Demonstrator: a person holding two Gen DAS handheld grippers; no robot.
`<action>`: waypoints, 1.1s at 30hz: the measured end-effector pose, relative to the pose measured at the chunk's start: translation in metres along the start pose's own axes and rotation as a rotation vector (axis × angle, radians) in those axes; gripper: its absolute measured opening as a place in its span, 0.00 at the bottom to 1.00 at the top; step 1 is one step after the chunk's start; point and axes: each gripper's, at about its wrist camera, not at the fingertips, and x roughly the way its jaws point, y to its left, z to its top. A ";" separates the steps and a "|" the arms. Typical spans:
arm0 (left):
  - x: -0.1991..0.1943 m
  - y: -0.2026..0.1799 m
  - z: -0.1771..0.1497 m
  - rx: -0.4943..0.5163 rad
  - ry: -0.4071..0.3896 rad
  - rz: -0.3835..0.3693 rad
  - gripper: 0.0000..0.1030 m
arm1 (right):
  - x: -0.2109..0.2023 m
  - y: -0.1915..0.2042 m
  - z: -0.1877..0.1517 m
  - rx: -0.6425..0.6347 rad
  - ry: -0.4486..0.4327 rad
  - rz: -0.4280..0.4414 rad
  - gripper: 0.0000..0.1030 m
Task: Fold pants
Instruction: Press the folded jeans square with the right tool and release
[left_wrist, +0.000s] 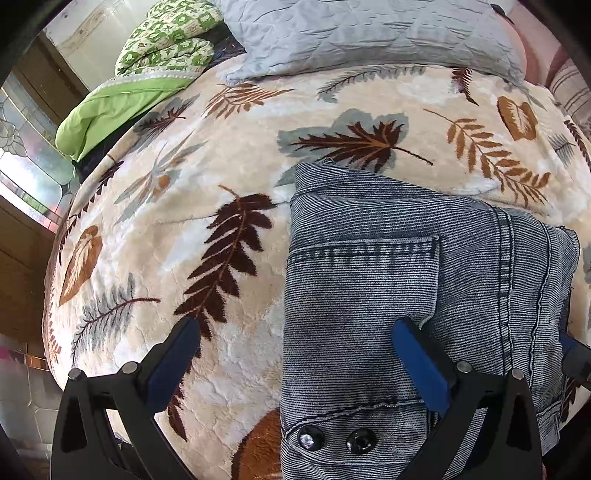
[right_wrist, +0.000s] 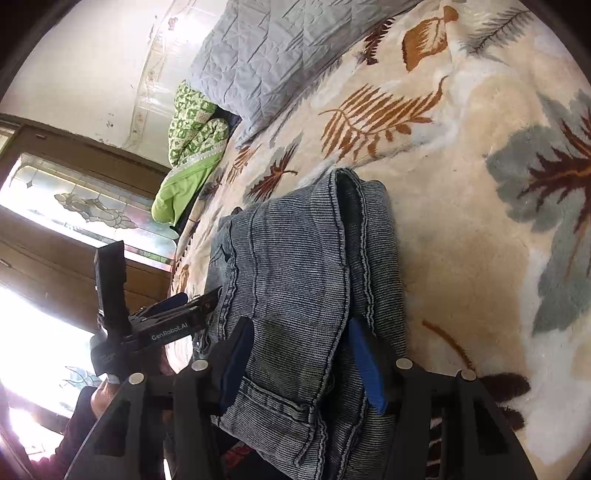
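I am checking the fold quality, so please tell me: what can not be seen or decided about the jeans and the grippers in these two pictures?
- Jeans, left view: the near end is cut off by the bottom edge; the right side goes behind the left gripper.
- Jeans, right view: the right gripper straddles the fold; pad contact is unclear.
- Underside: hidden against the blanket.
- Inner fold layers: covered by the top layer.
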 end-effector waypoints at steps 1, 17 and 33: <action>-0.001 0.001 0.001 0.000 0.003 -0.002 1.00 | 0.001 0.001 0.001 -0.004 0.005 -0.001 0.56; -0.038 0.009 -0.010 0.073 -0.017 0.030 1.00 | -0.031 0.030 0.004 -0.187 -0.085 0.007 0.56; 0.000 -0.007 -0.002 0.080 0.094 0.063 1.00 | 0.005 0.007 -0.004 -0.180 0.060 0.009 0.57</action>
